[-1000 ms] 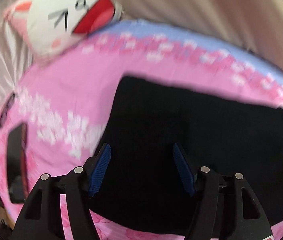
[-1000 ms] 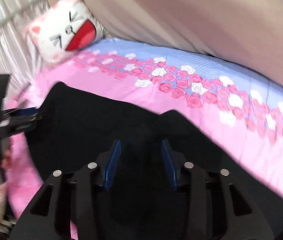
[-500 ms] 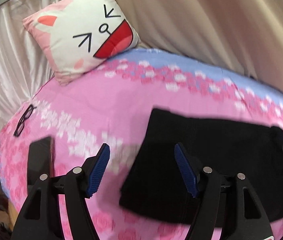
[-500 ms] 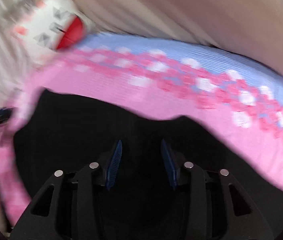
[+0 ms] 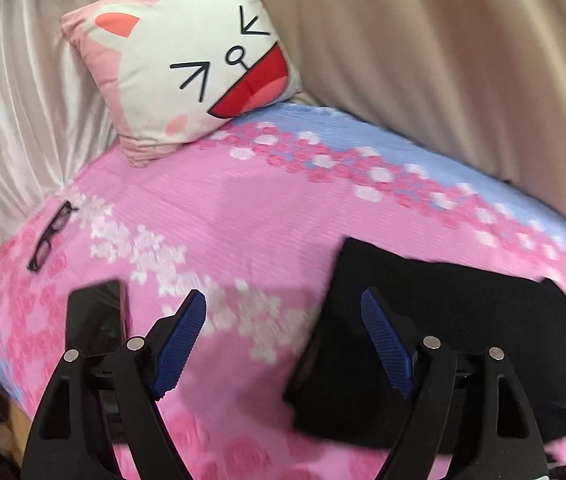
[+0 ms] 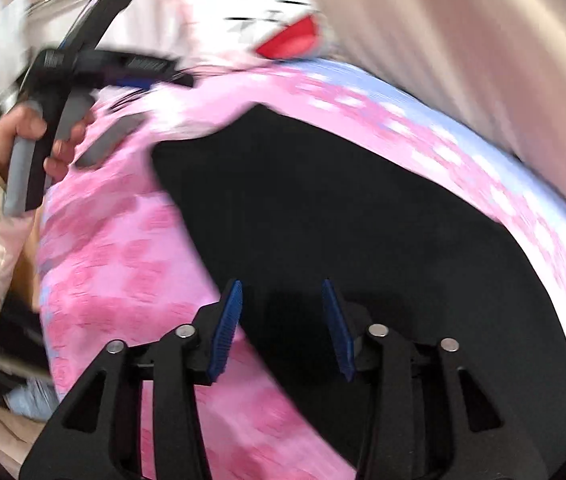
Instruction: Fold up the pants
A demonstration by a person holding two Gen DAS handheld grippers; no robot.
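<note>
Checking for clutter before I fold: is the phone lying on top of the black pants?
No, the phone lies on the pink bedspread, apart from the pants.

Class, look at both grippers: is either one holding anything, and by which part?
Nothing is held. The left gripper and right gripper are both opening, empty, above the black pants.

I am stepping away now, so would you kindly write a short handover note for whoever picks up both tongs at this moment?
Left tongs: opening, nothing between the pads, over the pink floral bedspread beside the pants' left edge.
Right tongs: opening, nothing gripped, above the black pants.
Pants: lying flat on the bedspread as a compact dark rectangle, apparently already folded at least once.
Nearby: eyeglasses and a phone to the left, cat cushion at the back.
Left: check the fold is neat; fold again if a smaller bundle is wanted.
</note>
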